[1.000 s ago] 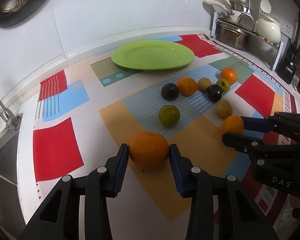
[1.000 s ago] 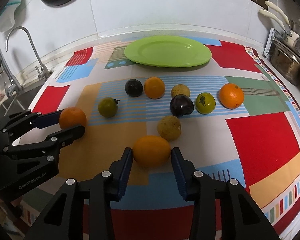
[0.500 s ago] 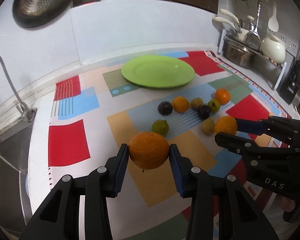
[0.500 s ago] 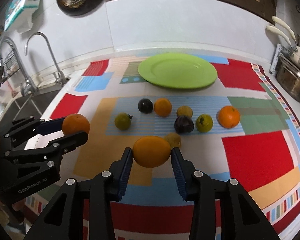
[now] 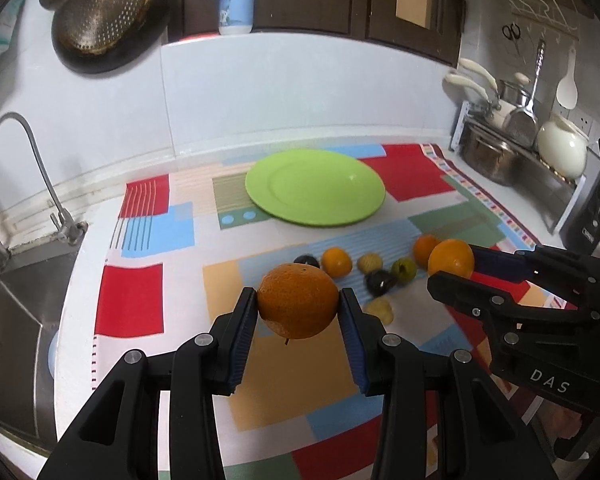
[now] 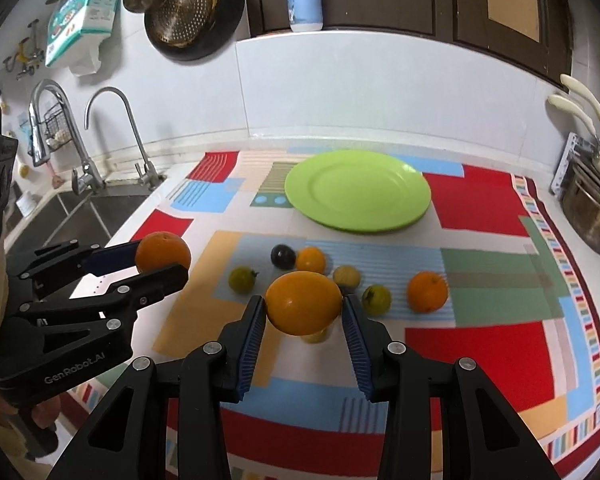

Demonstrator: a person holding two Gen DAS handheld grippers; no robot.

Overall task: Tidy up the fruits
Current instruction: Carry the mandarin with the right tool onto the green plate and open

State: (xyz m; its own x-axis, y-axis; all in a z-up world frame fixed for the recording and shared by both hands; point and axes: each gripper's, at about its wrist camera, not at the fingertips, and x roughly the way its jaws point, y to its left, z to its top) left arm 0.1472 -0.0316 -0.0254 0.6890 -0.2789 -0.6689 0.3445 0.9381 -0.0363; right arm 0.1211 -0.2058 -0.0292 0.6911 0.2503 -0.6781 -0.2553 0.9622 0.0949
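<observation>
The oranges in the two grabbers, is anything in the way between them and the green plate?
Mostly no. The left gripper and right gripper each hold an orange in the air. The small fruits lie on the cloth below their path, and the green plate is bare.

White worktop (image 6: 148, 220), patchwork cloth (image 6: 480, 344) over it; green plate (image 6: 358, 190) upper centre, small fruits (image 6: 427, 291) mid-frame.

Left gripper (image 5: 298, 306) clamping an orange (image 5: 298, 300), green plate (image 5: 315, 187) beyond, loose fruit between.
</observation>
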